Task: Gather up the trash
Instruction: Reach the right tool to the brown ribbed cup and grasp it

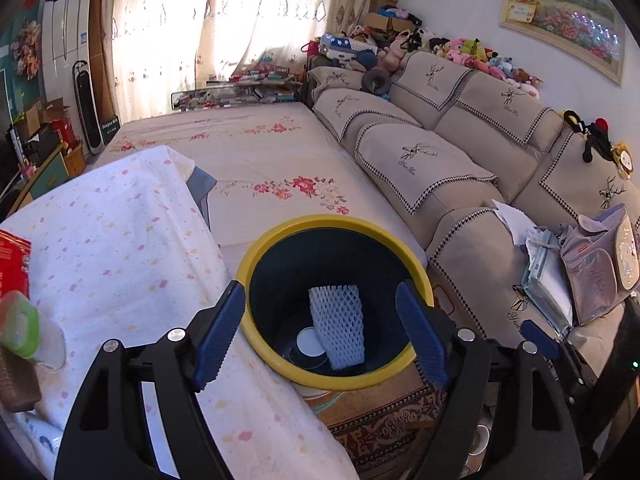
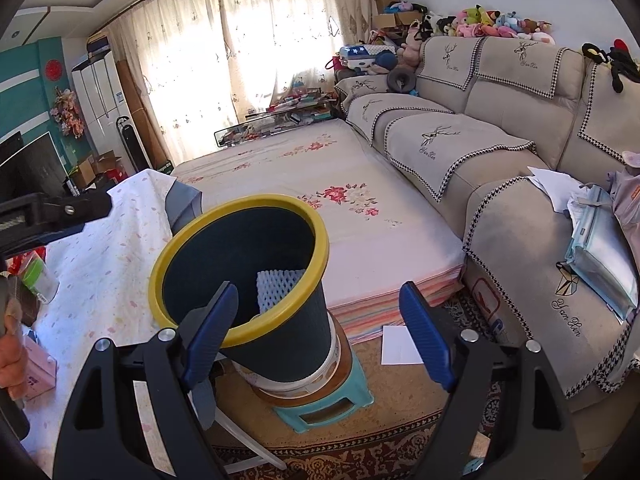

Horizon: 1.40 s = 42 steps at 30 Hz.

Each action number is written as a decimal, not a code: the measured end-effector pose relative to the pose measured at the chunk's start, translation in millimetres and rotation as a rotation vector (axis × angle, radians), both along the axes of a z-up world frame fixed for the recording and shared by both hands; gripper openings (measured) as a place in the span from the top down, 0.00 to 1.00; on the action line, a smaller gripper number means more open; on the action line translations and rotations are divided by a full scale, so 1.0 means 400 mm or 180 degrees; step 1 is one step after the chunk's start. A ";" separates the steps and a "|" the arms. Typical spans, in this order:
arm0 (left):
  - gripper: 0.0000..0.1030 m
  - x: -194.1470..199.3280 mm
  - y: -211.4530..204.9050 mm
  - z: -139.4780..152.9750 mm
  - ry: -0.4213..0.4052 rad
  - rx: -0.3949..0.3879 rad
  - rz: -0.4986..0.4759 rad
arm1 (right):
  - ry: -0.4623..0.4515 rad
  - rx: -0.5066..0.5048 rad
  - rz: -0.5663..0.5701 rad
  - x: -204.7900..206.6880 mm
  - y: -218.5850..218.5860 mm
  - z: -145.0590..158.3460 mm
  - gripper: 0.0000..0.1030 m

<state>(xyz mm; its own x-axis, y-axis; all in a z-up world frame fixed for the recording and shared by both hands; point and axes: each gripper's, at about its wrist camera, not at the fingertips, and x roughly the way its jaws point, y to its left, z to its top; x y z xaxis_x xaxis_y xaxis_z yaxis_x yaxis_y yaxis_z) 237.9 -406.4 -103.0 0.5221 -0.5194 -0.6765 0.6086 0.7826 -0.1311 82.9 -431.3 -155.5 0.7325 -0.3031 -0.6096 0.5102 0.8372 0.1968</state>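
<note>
Room: cluttered lounge, sofa (image 1: 460, 160) at 2 o'clock.
Bin (image 1: 280, 236): between table (image 1: 120, 248) and sofa, foam net (image 1: 338, 326) inside, upright.
Left claw (image 1: 322, 334): released, empty, over bin mouth.
Right claw (image 2: 320, 332): released, empty; bin (image 2: 280, 344) at 11 o'clock.
Paper scrap (image 2: 400, 346): on floor, 12 o'clock of right claw, nearer arm.

Yellow-rimmed dark bin (image 1: 256, 256) holds white netted foam sleeve (image 1: 338, 326).
</note>
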 end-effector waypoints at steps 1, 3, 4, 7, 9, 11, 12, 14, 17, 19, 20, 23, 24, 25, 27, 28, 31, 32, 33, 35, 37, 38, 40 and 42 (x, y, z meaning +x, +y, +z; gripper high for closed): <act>0.22 -0.019 0.024 0.019 -0.0060 -0.0028 -0.0001 | 0.0005 0.0001 0.0031 0.005 0.009 0.001 0.24; 0.15 -0.059 0.078 0.058 -0.0185 -0.0076 0.0025 | 0.0015 -0.0005 0.0116 0.018 0.034 0.004 0.23; 0.14 -0.077 0.111 0.076 -0.0241 -0.0097 0.0056 | 0.0015 0.0001 0.0177 0.024 0.046 0.006 0.23; 0.09 -0.118 0.221 0.111 -0.0361 -0.0123 0.0191 | 0.0022 -0.0003 0.0401 0.051 0.100 0.016 0.21; 0.07 -0.135 0.303 0.130 -0.0413 -0.0141 0.0357 | 0.0043 -0.0045 0.0570 0.075 0.144 0.024 0.21; 0.07 -0.148 0.397 0.144 -0.0458 -0.0184 0.0581 | 0.0051 -0.0064 0.0749 0.100 0.189 0.034 0.21; 0.07 -0.156 0.445 0.151 -0.0479 -0.0204 0.0699 | 0.0043 -0.0067 0.0840 0.111 0.212 0.041 0.21; 0.07 -0.170 0.536 0.159 -0.0545 -0.0206 0.0944 | 0.0010 -0.0071 0.1039 0.133 0.264 0.058 0.21; 0.06 -0.200 0.663 0.152 -0.0643 -0.0110 0.1289 | -0.0028 -0.0088 0.1337 0.170 0.347 0.082 0.21; 0.06 -0.218 0.733 0.148 -0.0676 -0.0061 0.1465 | -0.0050 -0.0125 0.1516 0.190 0.404 0.098 0.21; 0.06 -0.228 0.768 0.143 -0.0691 -0.0040 0.1546 | -0.0065 -0.0132 0.1618 0.202 0.435 0.107 0.21; 0.06 -0.253 0.851 0.134 -0.0714 -0.0032 0.1742 | -0.0077 -0.0048 0.1985 0.244 0.518 0.123 0.21; 0.06 -0.260 0.871 0.130 -0.0709 -0.0044 0.1785 | -0.0041 -0.0009 0.2106 0.261 0.541 0.126 0.21; 0.06 -0.264 0.890 0.129 -0.0699 -0.0065 0.1813 | 0.0010 -0.0003 0.2216 0.278 0.565 0.127 0.21; 0.06 -0.266 0.919 0.125 -0.0693 -0.0095 0.1847 | 0.0136 -0.0045 0.2447 0.307 0.617 0.125 0.21; 0.06 -0.268 0.929 0.125 -0.0694 -0.0105 0.1851 | 0.0209 -0.0068 0.2567 0.319 0.640 0.123 0.21; 0.06 -0.272 0.935 0.119 -0.0691 -0.0119 0.1835 | 0.0377 -0.0221 0.2774 0.354 0.705 0.122 0.21; 0.06 -0.272 0.934 0.115 -0.0683 -0.0122 0.1831 | 0.0410 -0.0240 0.2808 0.365 0.720 0.122 0.21; 0.06 -0.270 0.935 0.114 -0.0670 -0.0127 0.1827 | 0.0429 -0.0223 0.2847 0.377 0.727 0.121 0.22; 0.06 -0.264 0.923 0.113 -0.0643 -0.0123 0.1826 | 0.0442 -0.0152 0.2885 0.400 0.750 0.120 0.24; 0.06 -0.261 0.911 0.112 -0.0626 -0.0112 0.1826 | 0.0426 -0.0108 0.2889 0.416 0.773 0.119 0.28; 0.06 -0.258 0.909 0.110 -0.0622 -0.0107 0.1826 | 0.0425 -0.0079 0.2894 0.424 0.782 0.119 0.29; 0.06 -0.254 0.909 0.108 -0.0615 -0.0098 0.1834 | 0.0460 -0.0036 0.2875 0.450 0.803 0.114 0.32; 0.06 -0.249 0.910 0.104 -0.0602 -0.0101 0.1842 | 0.0530 0.0034 0.2853 0.481 0.816 0.106 0.33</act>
<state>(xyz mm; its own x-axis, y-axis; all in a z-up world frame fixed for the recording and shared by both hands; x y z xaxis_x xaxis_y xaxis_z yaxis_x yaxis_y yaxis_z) 138.3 -42.3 -61.5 0.8353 -0.1338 -0.5332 0.1008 0.9908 -0.0907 275.3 -105.0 -112.9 0.5931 0.3437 -0.7281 -0.3083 0.9323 0.1890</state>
